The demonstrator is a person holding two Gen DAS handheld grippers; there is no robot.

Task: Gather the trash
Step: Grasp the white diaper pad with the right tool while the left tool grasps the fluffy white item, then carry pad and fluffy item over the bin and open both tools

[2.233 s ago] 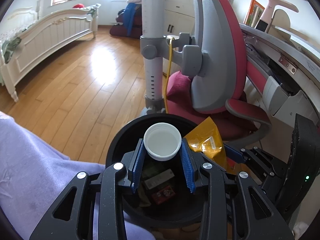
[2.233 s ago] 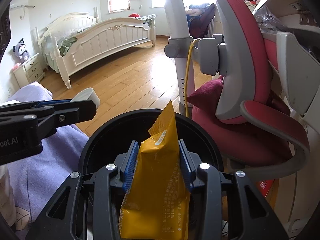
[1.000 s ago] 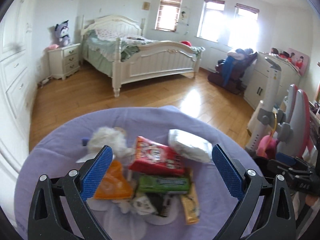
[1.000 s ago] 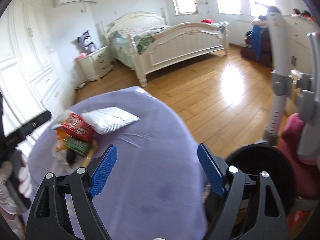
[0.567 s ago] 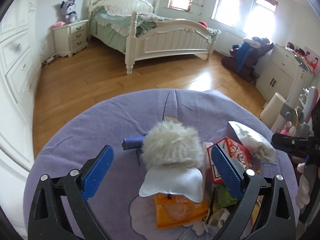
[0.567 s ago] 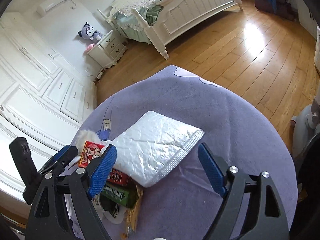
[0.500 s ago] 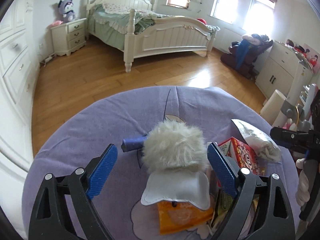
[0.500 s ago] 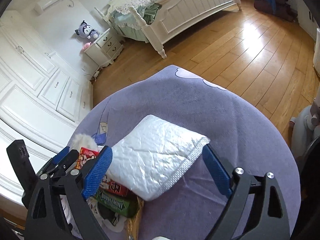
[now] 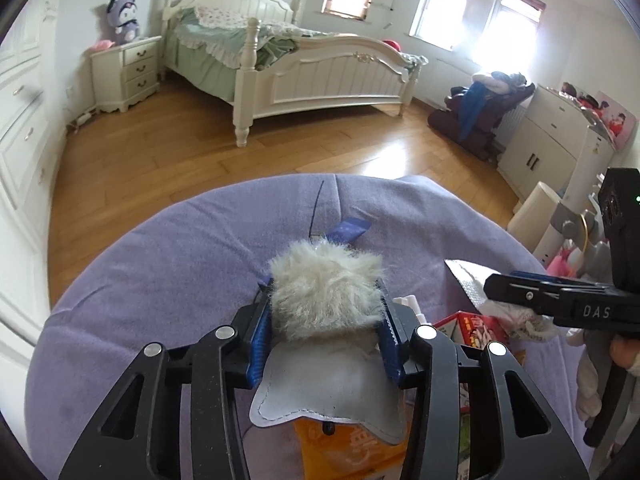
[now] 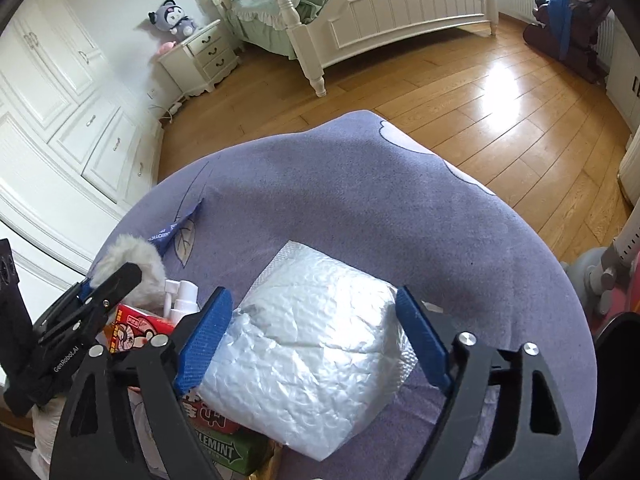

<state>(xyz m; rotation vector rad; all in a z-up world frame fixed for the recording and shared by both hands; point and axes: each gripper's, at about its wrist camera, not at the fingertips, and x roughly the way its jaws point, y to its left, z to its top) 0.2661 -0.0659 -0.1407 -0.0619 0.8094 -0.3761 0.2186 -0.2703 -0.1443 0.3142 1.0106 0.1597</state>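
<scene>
While closing — left gripper (image 9: 326,330) pads on fluffy pompom (image 9: 325,290) (right gripper (image 10: 314,340) astride white pouch (image 10: 308,354)).

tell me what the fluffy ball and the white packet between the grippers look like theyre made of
Fluffy ball: looks like faux fur, long off-white matte fibres standing out, sewn to a flat pale felt-like piece with a stitched edge. The left gripper is closing around it.

White packet: probably a plastic bubble mailer, glossy, pebbled and crinkled, with a flat sealed edge. The right gripper is closing on it.
</scene>
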